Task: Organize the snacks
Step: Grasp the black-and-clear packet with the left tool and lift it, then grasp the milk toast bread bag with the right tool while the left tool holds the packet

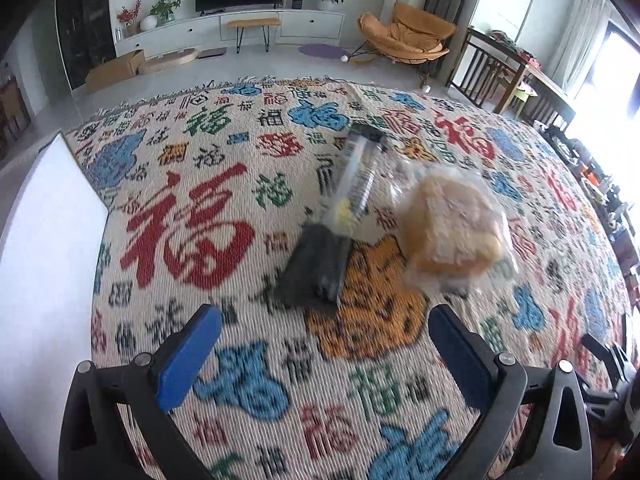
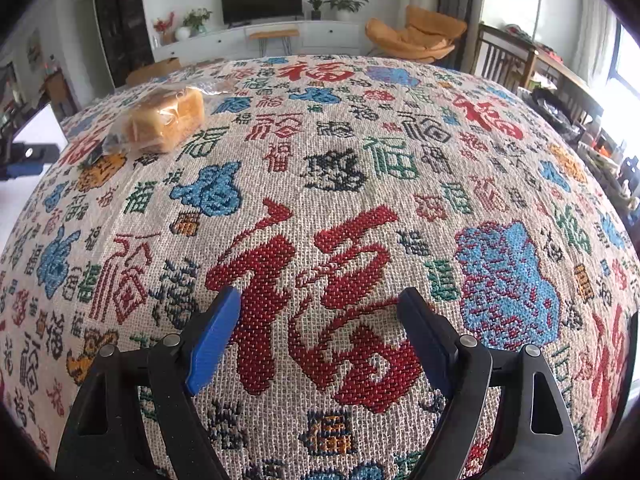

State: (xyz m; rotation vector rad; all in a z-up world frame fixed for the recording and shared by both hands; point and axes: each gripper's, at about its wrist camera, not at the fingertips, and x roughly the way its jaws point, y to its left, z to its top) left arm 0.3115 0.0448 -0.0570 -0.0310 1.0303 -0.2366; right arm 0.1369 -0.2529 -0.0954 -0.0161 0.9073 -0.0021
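Observation:
A loaf of bread in a clear bag [image 1: 452, 232] lies on the patterned cloth [image 1: 248, 360]. Left of it are a dark flat packet [image 1: 316, 268] and a long clear packet with a dark end [image 1: 360, 160], both blurred. My left gripper [image 1: 324, 312] is open just short of the dark packet, with nothing between its blue pads [image 1: 188, 360]. In the right wrist view the bagged bread [image 2: 168, 118] sits far off at the upper left. My right gripper [image 2: 319, 294] stands open over bare cloth [image 2: 320, 160] and holds nothing.
A white flat surface [image 1: 48, 260] lies along the cloth's left edge. A black and blue part, probably the left gripper [image 2: 24, 160], shows at the far left of the right wrist view. A TV stand, an orange chair [image 1: 408, 36] and a wooden table stand beyond the cloth.

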